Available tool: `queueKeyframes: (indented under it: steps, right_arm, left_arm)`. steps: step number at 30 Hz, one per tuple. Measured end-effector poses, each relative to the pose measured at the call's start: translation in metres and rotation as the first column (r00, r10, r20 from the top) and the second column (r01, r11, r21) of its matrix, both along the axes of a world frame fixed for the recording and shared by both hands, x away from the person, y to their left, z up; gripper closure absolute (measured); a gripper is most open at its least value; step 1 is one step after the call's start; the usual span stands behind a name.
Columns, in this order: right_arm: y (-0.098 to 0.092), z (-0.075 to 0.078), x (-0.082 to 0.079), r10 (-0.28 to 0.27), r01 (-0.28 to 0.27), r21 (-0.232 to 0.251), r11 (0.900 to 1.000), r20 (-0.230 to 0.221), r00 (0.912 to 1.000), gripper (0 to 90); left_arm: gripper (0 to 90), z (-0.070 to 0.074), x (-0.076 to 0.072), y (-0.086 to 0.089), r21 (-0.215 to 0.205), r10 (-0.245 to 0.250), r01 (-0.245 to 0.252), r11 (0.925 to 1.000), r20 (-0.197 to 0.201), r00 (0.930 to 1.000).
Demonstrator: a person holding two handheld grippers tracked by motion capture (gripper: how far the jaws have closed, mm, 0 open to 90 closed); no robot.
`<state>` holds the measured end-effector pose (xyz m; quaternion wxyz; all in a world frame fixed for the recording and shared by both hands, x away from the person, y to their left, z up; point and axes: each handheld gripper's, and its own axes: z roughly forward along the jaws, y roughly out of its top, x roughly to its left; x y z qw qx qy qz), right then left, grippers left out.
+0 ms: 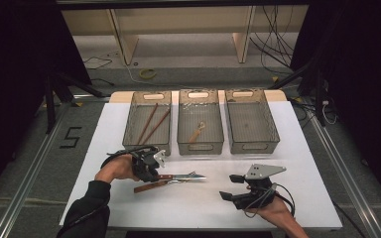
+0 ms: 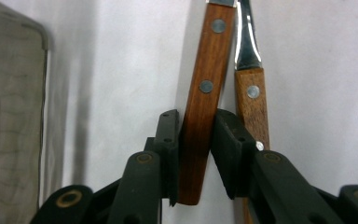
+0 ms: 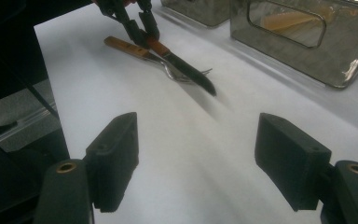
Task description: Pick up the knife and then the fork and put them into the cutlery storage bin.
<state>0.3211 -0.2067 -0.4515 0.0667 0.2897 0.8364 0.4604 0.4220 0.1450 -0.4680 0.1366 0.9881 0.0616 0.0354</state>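
My left tongs point(image 2: 193, 140) grip the knife handle point(image 2: 205, 93); its blade points away from the baskets' point(image 1: 147, 147) left end toward my wide-open right tongs point(image 3: 196, 163).

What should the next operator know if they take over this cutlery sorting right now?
Left gripper: shut on the wooden knife handle, knife near the table's front left.
Right gripper: open, holding nothing, hovering over the white table at front right.
Fork: beside and under the knife, wooden handle, not gripped.
Done: chopsticks lie in the left bin, a wooden utensil in the middle bin.
Left: probably knife and fork to bin; the right bin looks empty.
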Motion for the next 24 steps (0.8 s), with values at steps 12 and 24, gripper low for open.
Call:
queueKeyframes:
  steps: [12, 24]
  right_arm:
    - [0.001, 0.0, -0.001, -0.002, 0.002, 0.004, 1.0, -0.001, 1.0, 31.2]
    - [0.02, 0.022, -0.002, 0.036, -0.035, -0.012, 0.999, 0.1, 0.9944, 31.2]
  left_arm:
    - [75.1, 0.009, -0.006, -0.001, -0.004, -0.038, 0.038, 0.9993, 0.049, 0.9981]
    - [75.0, 0.036, -0.029, -0.031, -0.047, -0.093, 0.097, 0.9942, 0.083, 0.9923]
